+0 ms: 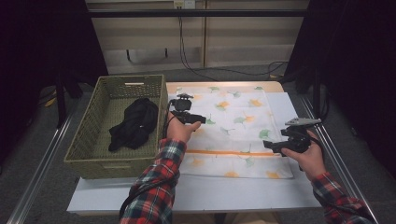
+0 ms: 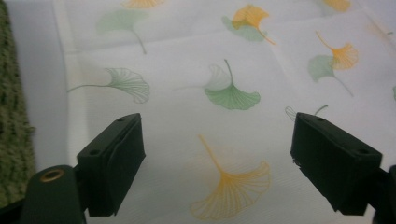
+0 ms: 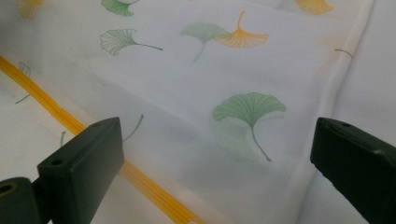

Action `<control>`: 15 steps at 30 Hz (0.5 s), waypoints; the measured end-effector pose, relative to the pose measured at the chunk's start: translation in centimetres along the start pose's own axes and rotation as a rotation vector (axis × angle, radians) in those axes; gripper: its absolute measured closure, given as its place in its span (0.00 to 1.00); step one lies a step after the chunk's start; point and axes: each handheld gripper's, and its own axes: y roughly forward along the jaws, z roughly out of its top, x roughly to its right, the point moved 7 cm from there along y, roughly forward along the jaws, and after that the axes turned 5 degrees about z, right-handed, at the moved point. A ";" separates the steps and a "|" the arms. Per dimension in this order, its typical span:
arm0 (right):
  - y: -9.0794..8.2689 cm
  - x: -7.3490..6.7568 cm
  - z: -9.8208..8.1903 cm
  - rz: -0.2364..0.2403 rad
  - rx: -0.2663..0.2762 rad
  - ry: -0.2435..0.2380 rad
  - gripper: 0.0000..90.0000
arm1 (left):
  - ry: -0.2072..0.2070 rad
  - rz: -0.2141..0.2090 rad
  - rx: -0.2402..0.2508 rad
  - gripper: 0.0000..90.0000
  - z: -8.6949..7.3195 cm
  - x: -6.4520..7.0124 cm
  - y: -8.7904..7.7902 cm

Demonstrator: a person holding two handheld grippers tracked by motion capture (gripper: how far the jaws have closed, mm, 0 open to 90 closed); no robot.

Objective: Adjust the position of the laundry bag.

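Nearest: two forearms in red plaid sleeves come in from the near edge of the white table.

R side, near: right gripper held in the hand above the cloth's near-right part, pointing left. Jaws wide apart, nothing btwn them; in the right gripper view they frame a green leaf print and the cloth's right hem, w/ the orange stripe running diagonally at lower left. Not touching the fabric as far as can be told.

Middle: the cloth, white w/ green & orange ginkgo leaves, lies spread flat on the table, covering the center-to-far part; the stripe runs left-right across its near part.

Left-center: left gripper over the cloth's left edge, just beside the basket, pointing right. Jaws wide, empty; the left gripper view has an orange leaf and a green leaf btwn them, basket weave at far left.

Left, near to far: the woven olive basket sits on the table's left side, touching or just beside the cloth's left edge. Inside it a crumpled black garment.
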 end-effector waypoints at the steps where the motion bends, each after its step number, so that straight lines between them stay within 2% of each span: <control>1: 0.0 0.0 0.0 0.000 0.000 0.000 0.03 | 0.000 0.000 0.000 0.17 0.0 0.0 0.0; 5: -0.4 0.2 -0.5 -0.004 -0.002 0.013 0.03 | 0.016 -0.040 -0.004 0.15 -0.7 0.6 0.6; 7: -0.4 0.3 -0.5 -0.008 -0.003 0.011 0.03 | 0.019 -0.044 -0.006 0.15 -1.0 0.8 0.8; 12: -1.0 0.7 -1.3 -0.025 -0.012 0.033 0.03 | 0.011 -0.075 -0.004 0.13 -1.8 1.4 1.4; 15: -1.3 0.9 -1.7 -0.029 -0.015 0.040 0.03 | 0.032 -0.091 -0.018 0.12 -2.5 1.7 1.7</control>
